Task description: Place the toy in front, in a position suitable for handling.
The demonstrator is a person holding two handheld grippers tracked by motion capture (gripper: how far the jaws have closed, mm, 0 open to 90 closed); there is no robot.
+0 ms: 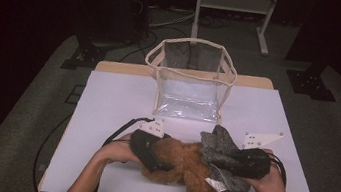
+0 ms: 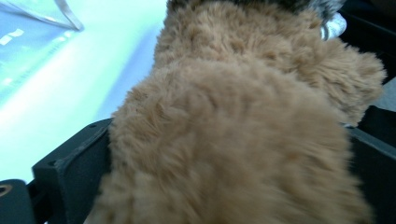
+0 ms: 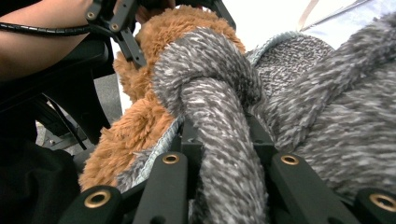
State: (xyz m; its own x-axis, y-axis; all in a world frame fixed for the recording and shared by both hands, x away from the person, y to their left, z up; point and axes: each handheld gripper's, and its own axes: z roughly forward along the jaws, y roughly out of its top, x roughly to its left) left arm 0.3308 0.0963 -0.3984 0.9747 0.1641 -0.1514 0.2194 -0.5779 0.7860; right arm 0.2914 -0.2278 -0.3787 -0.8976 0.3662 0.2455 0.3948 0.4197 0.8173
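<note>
The left tongs (image 1: 161,164) are reaching in from the near left of the bench (image 1: 117,103), lying against the left end of the brown plush toy (image 1: 183,171). In the left gripper view, brown fur (image 2: 233,140) is sitting between the two black jaws, which are standing as wide apart as they go, one showing at either side of the plush; they are released rather than pinching, though the fur is bulging against them. The toy is lying on the near middle of the white bench, its legs pointing toward the near edge. A grey knitted scarf (image 1: 221,151) is wrapping the toy's right part. The right tongs (image 1: 229,165) are coming in from the near right and are clenched on a thick strand of that scarf (image 3: 224,154), just below its knot. Farther back, at the middle of the bench, a clear plastic bag (image 1: 191,78) with beige trim is standing upright, well apart from the toy.
</note>
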